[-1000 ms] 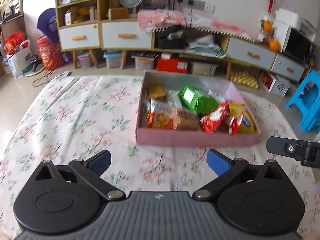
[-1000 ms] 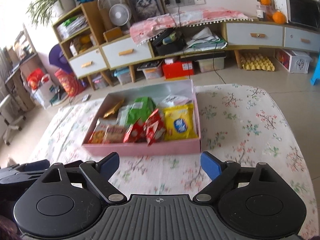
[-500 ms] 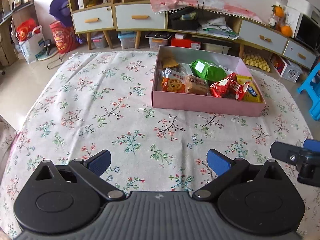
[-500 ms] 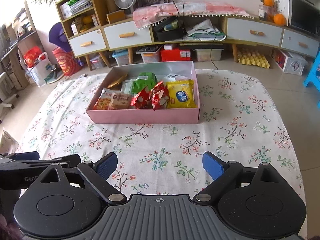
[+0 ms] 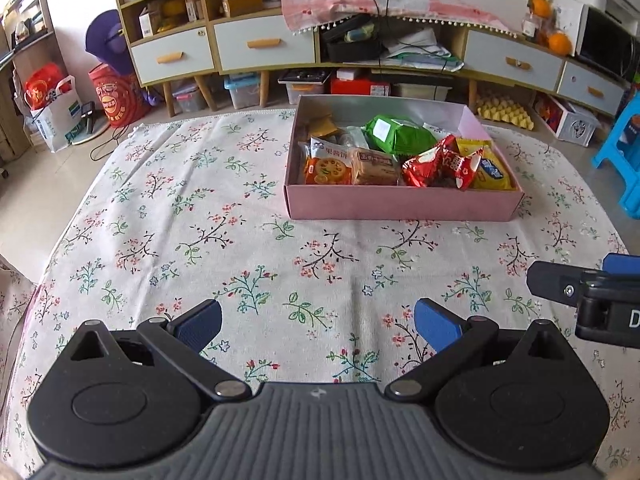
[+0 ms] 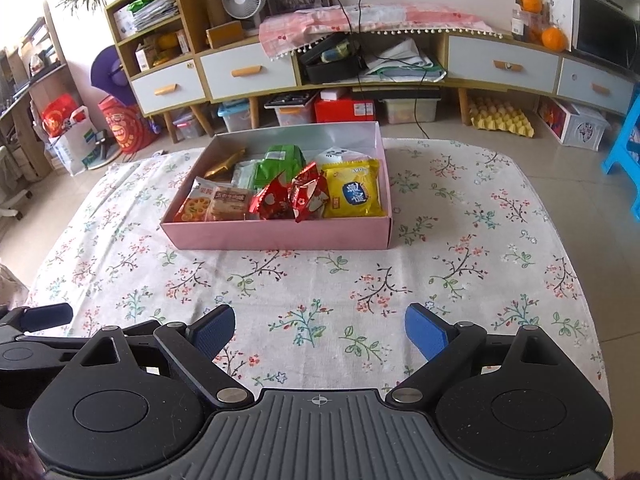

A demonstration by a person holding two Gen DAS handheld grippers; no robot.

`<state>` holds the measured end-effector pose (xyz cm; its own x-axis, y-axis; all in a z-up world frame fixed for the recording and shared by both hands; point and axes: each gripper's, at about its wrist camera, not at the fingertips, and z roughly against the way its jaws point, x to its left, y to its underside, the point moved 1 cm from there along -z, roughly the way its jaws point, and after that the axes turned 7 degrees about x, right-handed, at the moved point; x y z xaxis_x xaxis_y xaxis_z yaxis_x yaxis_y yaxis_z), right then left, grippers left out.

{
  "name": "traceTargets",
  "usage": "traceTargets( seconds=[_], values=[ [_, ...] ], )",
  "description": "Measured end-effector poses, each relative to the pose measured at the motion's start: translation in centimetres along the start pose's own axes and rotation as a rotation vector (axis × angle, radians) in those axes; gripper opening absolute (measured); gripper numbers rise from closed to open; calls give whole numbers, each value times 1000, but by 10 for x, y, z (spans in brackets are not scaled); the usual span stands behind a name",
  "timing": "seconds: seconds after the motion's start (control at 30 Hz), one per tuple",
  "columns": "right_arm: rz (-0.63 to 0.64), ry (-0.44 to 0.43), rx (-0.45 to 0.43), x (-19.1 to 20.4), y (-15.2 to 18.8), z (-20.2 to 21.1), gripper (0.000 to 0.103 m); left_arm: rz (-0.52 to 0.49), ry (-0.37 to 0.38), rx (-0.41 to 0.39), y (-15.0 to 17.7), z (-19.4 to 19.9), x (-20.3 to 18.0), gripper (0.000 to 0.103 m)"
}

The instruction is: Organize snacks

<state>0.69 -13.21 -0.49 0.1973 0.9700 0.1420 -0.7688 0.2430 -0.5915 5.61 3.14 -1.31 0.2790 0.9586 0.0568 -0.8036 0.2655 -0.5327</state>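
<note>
Two tools, the left tool [image 5: 318,326] and the right tool [image 6: 320,328], hover at the bottom of their frames over the floral desk [image 5: 168,216], both spread wide with nothing between the blue pads. One pink box [image 6: 280,236] sits on the desk at upper centre of the right view and upper right of the left view, well apart from both tools. Inside lie a green pack [image 6: 280,162], red packs [image 6: 290,198], a yellow pack [image 6: 354,194] and biscuit packs [image 6: 214,204].

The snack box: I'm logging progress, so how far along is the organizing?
Done: every visible packet sits inside the pink box; none lies on the floral tablecloth. In hand: nothing; left gripper and right gripper are open, short of the box. Left: apparently nothing.
</note>
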Motion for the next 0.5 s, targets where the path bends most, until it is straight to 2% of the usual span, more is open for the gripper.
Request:
traceTargets(
  seconds=[0.5],
  values=[
    [-4,4,1,0,2,0,94,3,-1,-15,1,5,-1,103]
  ],
)
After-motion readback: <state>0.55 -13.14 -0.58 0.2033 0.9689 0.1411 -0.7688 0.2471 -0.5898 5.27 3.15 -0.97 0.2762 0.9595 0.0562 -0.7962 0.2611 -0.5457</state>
